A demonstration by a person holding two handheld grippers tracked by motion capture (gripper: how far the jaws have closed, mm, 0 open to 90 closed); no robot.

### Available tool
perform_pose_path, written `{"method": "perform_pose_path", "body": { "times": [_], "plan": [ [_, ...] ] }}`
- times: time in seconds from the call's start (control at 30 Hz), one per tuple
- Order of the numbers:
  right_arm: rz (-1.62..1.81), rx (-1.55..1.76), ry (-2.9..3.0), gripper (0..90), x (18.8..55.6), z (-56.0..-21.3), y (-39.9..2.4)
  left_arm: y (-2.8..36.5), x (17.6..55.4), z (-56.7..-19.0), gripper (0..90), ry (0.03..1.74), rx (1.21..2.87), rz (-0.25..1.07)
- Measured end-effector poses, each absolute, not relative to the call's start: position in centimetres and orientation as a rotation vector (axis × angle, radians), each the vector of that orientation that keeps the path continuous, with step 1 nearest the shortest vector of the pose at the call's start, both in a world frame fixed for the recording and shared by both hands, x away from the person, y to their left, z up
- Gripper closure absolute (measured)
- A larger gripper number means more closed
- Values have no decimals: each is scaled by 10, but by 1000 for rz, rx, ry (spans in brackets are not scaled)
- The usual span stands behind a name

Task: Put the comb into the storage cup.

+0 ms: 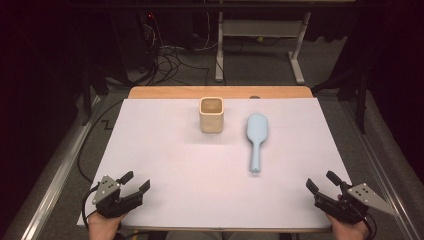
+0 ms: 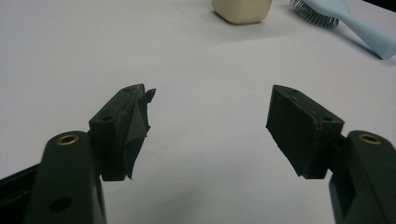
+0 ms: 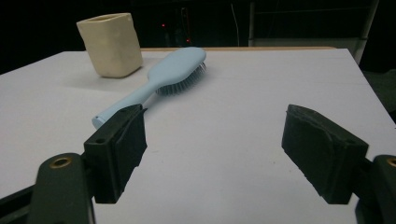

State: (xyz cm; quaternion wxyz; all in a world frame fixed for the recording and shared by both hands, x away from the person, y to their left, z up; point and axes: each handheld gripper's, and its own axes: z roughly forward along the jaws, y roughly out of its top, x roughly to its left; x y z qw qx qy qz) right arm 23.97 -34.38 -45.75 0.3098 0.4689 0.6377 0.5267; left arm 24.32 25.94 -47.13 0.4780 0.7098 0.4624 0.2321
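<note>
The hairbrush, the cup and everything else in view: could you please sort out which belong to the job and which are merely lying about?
Job in hand:
- light blue hairbrush, lying bristles down
- cream cup, upright
- left tool and right tool, both open

Lying about:
- cables on the floor
- white table frame behind

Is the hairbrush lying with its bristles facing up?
No. In the right gripper view the light blue hairbrush lies on the white table cover with its smooth back up and bristles facing down.

Wooden worktop point(image 1: 165, 92) under a white sheet point(image 1: 165, 165), cream square cup point(image 1: 211, 115) upright, light blue hairbrush point(image 1: 257, 137) bristles-down just beside it
</note>
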Motion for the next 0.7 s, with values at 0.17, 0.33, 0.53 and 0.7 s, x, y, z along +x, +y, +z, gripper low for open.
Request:
{"method": "perform_pose_path", "body": {
  "times": [0.17,0.33,0.53,0.7],
  "plan": [
    [1395,1228,1696,226,243,-457,-341,259,244,-471,301,1132,1732,562],
    [1397,1223,1702,227,245,-457,-339,258,244,-471,300,1128,1734,562],
    [1401,1217,1711,227,247,-456,-337,258,245,-471,300,1128,1735,560],
    [1401,1211,1714,226,248,-456,-335,258,245,-471,301,1126,1734,559]
  ]
}}
